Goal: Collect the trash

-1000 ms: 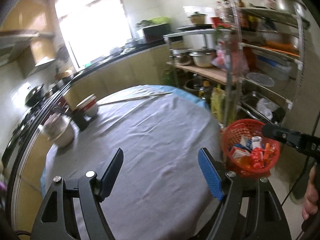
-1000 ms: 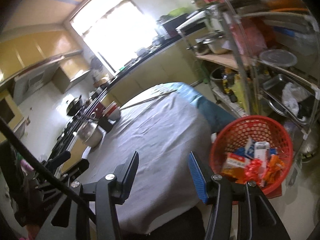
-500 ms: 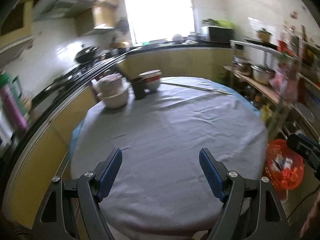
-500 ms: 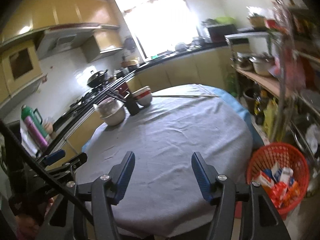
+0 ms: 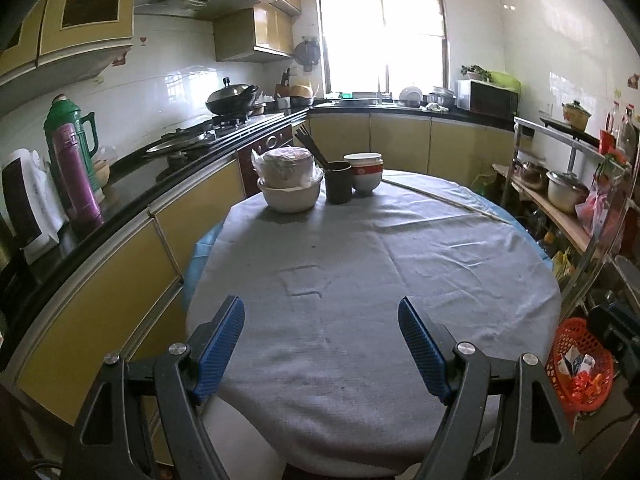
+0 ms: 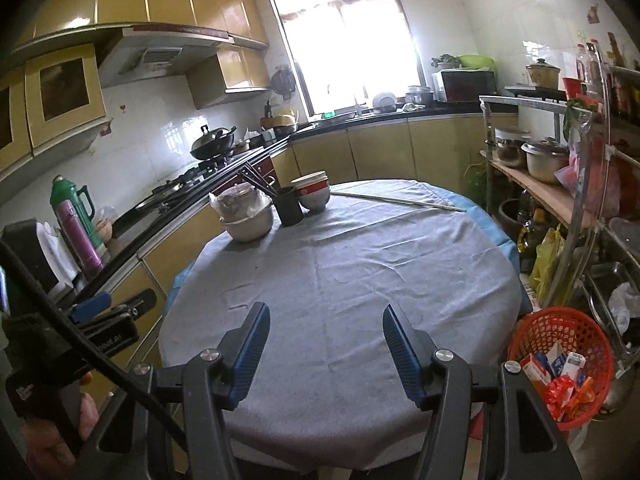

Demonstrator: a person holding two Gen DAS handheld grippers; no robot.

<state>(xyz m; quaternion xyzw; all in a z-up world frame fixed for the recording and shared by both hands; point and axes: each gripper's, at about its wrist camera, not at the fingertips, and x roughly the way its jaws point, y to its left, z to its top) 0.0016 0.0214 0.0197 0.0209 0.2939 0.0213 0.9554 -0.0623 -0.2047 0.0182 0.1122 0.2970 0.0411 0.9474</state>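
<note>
1. Two grippers hang over the near edge of the round table (image 5: 460, 248), and we sweep from the left.
2. Far left along the black counter (image 5: 132, 176): a green thermos (image 5: 66, 128) with a purple flask (image 5: 78, 176) in front of it, then a wok (image 5: 232, 98) on the stove.
3. Left gripper (image 5: 320, 336) next: blue pads spread wide, only grey tablecloth (image 5: 360, 280) between them, nothing pinched.
4. At the table's far side sits a white bowl (image 5: 290, 196) with a plastic-wrapped tub (image 5: 284, 164) in it; just beside it stands a dark cup (image 5: 339, 186) of chopsticks, then stacked red-banded bowls (image 5: 364, 174).
5. One long pale stick (image 5: 444, 200) lies across the cloth on the far right.
6. Right gripper (image 6: 324, 344) now: its jaws have just been opening and stand apart, bare cloth between them, gripping nothing.
7. In the right wrist view a hand (image 6: 52, 436) at lower left carries the other gripper.
8. Right of the table, low on the floor, is the red basket (image 6: 556, 328); the trash (image 6: 560, 376), small cartons and red-orange wrappers, lies inside it.
9. Behind it, a metal rack (image 6: 580, 200) holding pots.
</note>
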